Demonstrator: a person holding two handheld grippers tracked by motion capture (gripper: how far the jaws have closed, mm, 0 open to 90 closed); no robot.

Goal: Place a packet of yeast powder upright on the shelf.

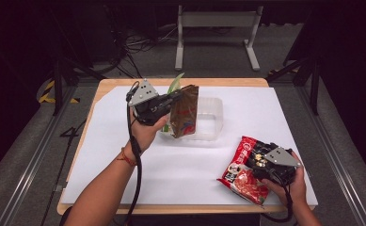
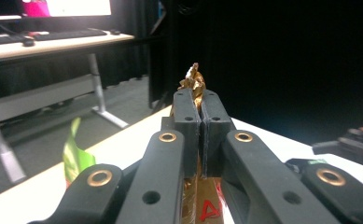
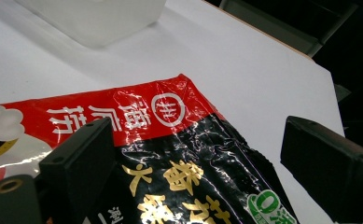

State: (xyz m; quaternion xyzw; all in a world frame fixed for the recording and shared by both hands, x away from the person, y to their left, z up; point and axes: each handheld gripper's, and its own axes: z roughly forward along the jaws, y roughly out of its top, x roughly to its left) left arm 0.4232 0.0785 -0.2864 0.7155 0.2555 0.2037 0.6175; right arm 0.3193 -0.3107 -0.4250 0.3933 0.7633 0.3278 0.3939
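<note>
Now | brown pouch (image 1: 184,111) upright, long axis vertical | left hand-held gripper (image 1: 175,98) clamped

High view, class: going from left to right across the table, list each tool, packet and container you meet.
Left tool → brown packet clamped in it → clear plastic container → red and black packet → right tool over that packet.
</note>
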